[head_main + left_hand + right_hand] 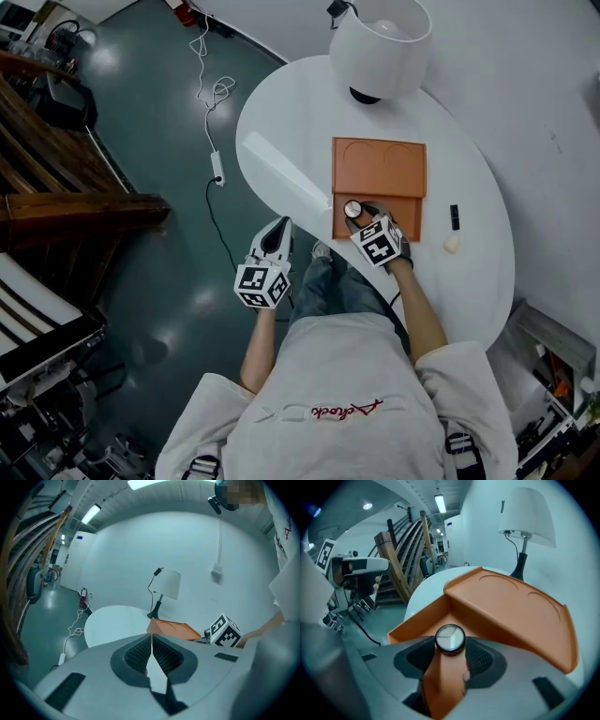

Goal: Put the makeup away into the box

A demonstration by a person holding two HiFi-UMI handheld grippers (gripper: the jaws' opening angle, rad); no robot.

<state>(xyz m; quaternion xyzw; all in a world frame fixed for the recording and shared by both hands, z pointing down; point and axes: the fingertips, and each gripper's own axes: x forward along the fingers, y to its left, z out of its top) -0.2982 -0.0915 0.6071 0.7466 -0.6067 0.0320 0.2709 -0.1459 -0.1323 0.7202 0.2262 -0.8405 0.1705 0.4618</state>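
Note:
An orange box [379,169] lies open on the white table [281,122], its lid folded back toward the lamp. My right gripper [357,215] hangs over the box's front left corner, shut on a round black-rimmed compact [352,208]. In the right gripper view the compact [450,637] sits between the pads of the right gripper [451,648], just above the box's open compartment [423,616]. A black lipstick [455,217] and a small pale item [451,244] lie on the table right of the box. My left gripper [278,230] is shut and empty, off the table's near edge; the left gripper [151,653] shows its jaws meeting.
A white lamp [380,42] stands behind the box at the table's far edge. A white cable with an adapter [217,169] trails on the dark floor to the left. Wooden stairs [56,187] rise further left. The person's legs are under the table's near edge.

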